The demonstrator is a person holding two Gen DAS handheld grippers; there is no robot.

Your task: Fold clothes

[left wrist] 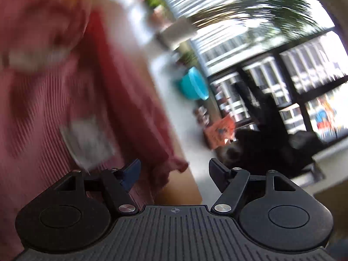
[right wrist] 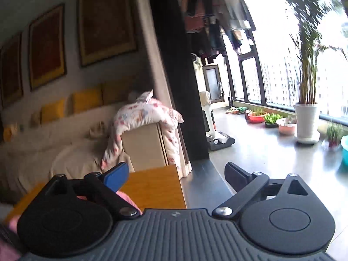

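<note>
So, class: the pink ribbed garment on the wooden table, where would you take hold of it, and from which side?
Probably the ruffled hem corner of the pink ribbed garment, which sticks out over the wooden table. Come at it from the table's open side with the left gripper, whose fingers stand apart just beside that edge. Blur hides finer folds.

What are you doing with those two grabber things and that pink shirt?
A person is folding clothes with a grabber in each hand. Right now neither one is holding anything. The left gripper is open beside a pink ribbed garment lying on the wooden table, which looks blurry. The right gripper is open too, pointing past the table's edge toward the sunny balcony, with just a bit of pink cloth showing under its fingers.
</note>
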